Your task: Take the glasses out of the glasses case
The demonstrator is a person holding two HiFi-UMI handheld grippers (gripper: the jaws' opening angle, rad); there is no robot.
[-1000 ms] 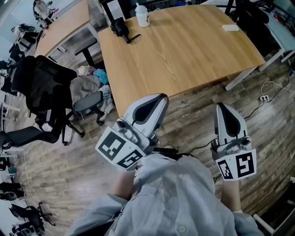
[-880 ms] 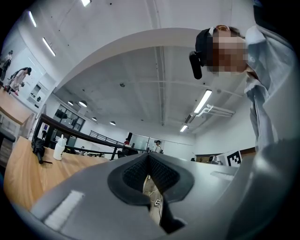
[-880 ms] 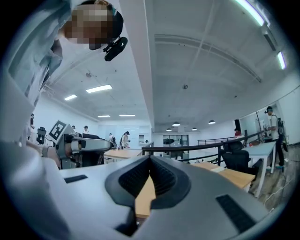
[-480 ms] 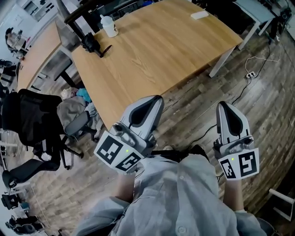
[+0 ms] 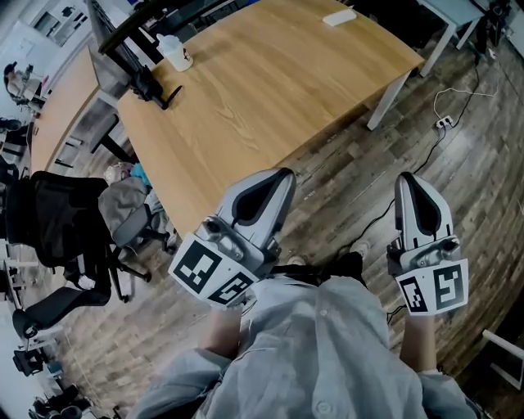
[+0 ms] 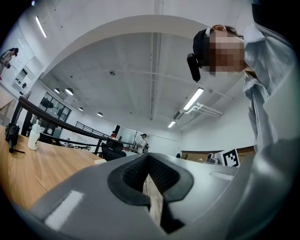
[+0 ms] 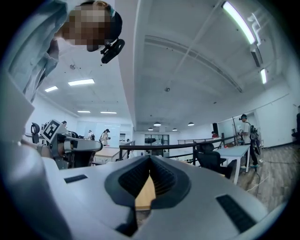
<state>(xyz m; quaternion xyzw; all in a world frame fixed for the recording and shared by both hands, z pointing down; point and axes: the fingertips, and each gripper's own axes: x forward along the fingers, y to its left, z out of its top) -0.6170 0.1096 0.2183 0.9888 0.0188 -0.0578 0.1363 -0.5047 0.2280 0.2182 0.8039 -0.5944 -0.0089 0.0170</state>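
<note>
The left gripper (image 5: pixel 282 174) and right gripper (image 5: pixel 411 177) are being held, fingers closed and empty, short of the table (image 5: pixel 270 90), with a possible glasses case (image 5: pixel 338 16) lying at its far edge, nearer the right gripper

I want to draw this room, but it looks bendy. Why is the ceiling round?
Left gripper view: the wide lens bends the ceiling into a dome, with dark corners. Right gripper view: same bending, and the strip light glares white. Head view: the table has curved edges.
</note>
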